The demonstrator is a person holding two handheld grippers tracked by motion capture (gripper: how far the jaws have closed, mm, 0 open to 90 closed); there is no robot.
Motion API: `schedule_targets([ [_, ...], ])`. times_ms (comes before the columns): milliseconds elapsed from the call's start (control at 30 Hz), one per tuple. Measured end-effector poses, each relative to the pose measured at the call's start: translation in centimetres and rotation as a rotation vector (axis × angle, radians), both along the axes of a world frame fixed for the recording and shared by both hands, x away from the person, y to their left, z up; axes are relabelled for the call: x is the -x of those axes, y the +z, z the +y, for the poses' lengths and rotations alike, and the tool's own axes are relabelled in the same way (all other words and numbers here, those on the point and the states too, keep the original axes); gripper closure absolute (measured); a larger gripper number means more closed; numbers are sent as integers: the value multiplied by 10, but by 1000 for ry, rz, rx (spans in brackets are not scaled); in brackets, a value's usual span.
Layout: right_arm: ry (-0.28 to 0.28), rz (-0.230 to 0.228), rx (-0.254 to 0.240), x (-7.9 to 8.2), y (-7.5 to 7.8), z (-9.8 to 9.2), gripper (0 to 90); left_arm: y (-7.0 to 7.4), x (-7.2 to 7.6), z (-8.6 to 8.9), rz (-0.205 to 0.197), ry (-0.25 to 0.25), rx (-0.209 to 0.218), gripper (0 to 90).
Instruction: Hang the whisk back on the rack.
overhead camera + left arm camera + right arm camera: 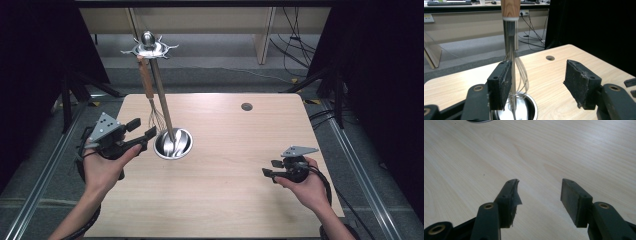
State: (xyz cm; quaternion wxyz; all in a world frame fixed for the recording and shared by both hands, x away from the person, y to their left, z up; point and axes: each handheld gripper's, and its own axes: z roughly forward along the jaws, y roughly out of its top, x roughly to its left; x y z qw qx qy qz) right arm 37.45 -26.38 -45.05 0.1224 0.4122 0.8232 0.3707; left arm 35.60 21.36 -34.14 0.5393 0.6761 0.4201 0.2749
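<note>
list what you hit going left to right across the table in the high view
left gripper → whisk hanging from the rack → steel bowl base → round hole in the table → right gripper

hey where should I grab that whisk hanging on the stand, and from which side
Probably the whisk's wooden handle, the straight, firm part hanging upright beside the stand's pole. The wires below look thin and springy. Come in level from the left gripper's side, away from the pole, open jaws either side of the handle.
</note>
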Motion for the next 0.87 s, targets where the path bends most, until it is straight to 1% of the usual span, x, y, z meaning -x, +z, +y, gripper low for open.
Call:
schedule_targets([
  [33, 10, -22, 4, -1, -1, -1, 485, -2, 1, 0, 3, -2, -3, 379],
  [133, 12, -24, 3, -1, -1, -1, 484, -10, 3, 0, 12, -4, -16, 381],
  [167, 12, -24, 4, -1, -1, -1, 484, -10, 3, 0, 12, -4, -16, 382],
  [200, 13, -21, 5, -1, -1, -1, 484, -19, 4, -1, 20, -9, -17, 383],
  [233, 12, -21, 5, -1, -1, -1, 484, -23, 5, -1, 27, -10, -24, 384],
  [267, 12, -21, 5, -1, -1, -1, 484, -23, 5, -1, 27, -10, -24, 386],
  [300, 8, -9, 6, -1, -1, -1, 484, -34, 7, -1, 36, -11, -28, 388],
  [333, 9, -14, 7, -1, -1, -1, 484, -40, 8, -1, 41, -13, -29, 389],
  [367, 9, -14, 7, -1, -1, -1, 484, -44, 9, -1, 49, -14, -34, 389],
  [400, 8, -10, 5, -1, -1, -1, 484, -44, 9, -1, 49, -14, -34, 391],
  [433, -10, 6, -15, 1, -1, 1, 484, -56, 10, 0, 61, -23, -33, 393],
  [467, -5, -7, -12, 0, -2, 1, 484, -63, 11, 0, 68, -24, -36, 395],
  [500, 0, 10, -6, 1, 0, 1, 483, -71, 13, -1, 77, -19, -34, 397],
  [533, 1, 8, -5, 0, -1, 1, 483, -75, 13, 0, 72, -24, -51, 397],
  [567, 2, 7, -4, 0, -1, 1, 483, -84, 14, 0, 73, -25, -47, 398],
  [600, 2, 9, -5, 0, -1, 1, 483, -84, 14, 0, 73, -25, -47, 402],
  [633, 2, 12, -7, 1, -1, 1, 483, -96, 18, 2, 97, -16, -46, 404],
  [667, 2, 12, -7, 1, -1, 1, 483, -96, 18, 2, 97, -16, -46, 405],
  [700, 9, 9, -7, 1, -1, 1, 483, -103, 19, 3, 123, -16, -40, 407],
  [733, 12, -8, -1, 0, -3, 1, 482, -105, 20, 3, 139, -7, -37, 408],
  [767, 24, -13, 11, -1, -3, -1, 482, -107, 19, 4, 139, -17, -35, 408],
  [800, 17, 1, 3, -1, -2, -1, 482, -107, 18, 5, 136, -15, -37, 409],
  [833, 25, -13, 10, -1, -3, -1, 481, -106, 18, 4, 139, -3, -28, 409],
  [867, 19, -8, 1, -1, -3, -1, 481, -106, 18, 4, 139, -3, -28, 409],
])
